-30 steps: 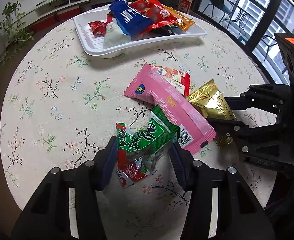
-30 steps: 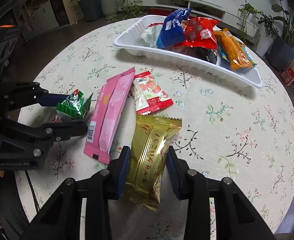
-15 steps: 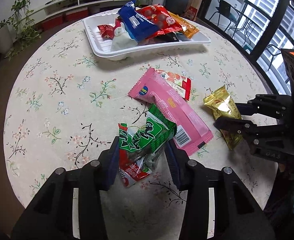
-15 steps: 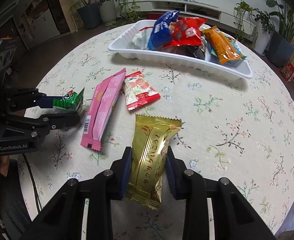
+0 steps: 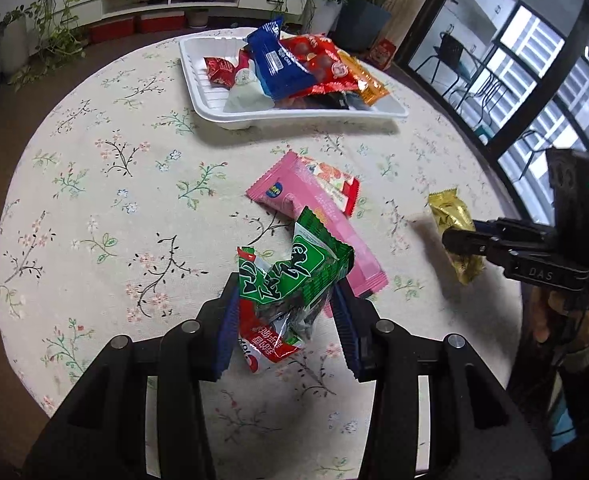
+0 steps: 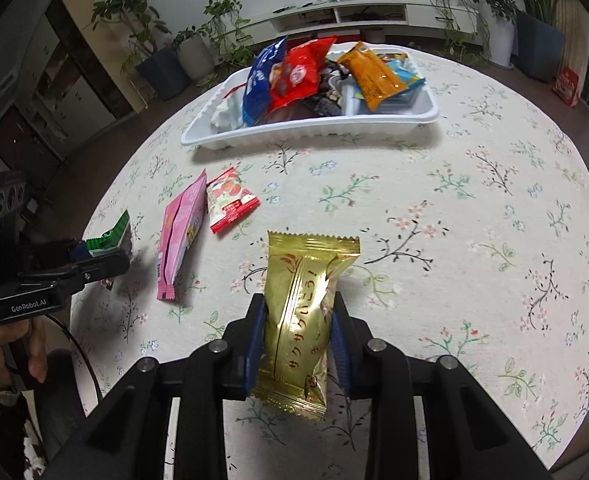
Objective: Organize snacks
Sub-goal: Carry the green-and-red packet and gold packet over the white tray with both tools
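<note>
- Left wrist view: the left hand-held gripper (image 5: 284, 320) is clamped on a green pack (image 5: 294, 276), its jaws having just closed a little; the pack is lifted above the table (image 5: 94, 200).
- Right wrist view: the right hand-held gripper (image 6: 296, 340) is clamped on a gold pack (image 6: 302, 312), held off the table.
- A pink pack (image 6: 180, 232) and a red pack (image 6: 230, 200) lie touching on the table, near the white tray (image 6: 306, 128) of snacks.

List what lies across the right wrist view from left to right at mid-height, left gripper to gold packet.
left gripper shut on the green packet → pink packet → red-and-white packet → gold packet held in the right gripper.
</note>
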The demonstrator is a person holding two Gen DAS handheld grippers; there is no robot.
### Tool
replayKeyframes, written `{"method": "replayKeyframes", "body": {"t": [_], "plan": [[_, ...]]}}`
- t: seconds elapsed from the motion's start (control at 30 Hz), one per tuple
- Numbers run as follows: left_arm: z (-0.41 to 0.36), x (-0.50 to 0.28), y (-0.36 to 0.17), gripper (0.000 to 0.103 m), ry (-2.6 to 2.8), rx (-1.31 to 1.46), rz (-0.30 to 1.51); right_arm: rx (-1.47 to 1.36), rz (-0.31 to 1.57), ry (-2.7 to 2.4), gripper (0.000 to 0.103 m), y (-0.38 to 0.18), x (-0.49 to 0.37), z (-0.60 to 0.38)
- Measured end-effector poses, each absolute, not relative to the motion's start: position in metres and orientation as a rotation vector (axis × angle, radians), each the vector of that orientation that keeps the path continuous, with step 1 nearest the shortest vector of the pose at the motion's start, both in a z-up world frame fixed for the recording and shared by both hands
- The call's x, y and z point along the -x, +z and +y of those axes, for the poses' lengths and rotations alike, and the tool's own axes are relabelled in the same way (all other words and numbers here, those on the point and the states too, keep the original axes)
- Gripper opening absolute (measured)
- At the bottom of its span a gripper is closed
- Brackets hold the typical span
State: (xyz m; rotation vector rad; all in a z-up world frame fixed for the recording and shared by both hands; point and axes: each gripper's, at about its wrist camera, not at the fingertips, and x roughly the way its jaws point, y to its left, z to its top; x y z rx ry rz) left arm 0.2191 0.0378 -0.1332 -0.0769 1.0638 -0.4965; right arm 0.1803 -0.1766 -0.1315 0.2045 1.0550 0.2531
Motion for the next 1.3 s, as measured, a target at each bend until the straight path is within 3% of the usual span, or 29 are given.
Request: {"method": "replayKeyframes", "body": {"t": [0.53,0.93,1.3], "plan": [[0.07,-0.269,-0.083,0.041,-0.541,0.328,0.972,-0.361,0.915,0.205,0.033,-0.079,-0.212,-0.267],[0.097,-0.346,-0.011,0.041,-0.544,0.416,0.835,-0.366,0.793,0.21,0.033,-0.019,-0.274,-0.309],[0.072,-0.41,-0.024,0.041,-0.629,0.513,0.861,-0.391,0.823,0.383,0.033,-0.02,-0.36,-0.266]]}}
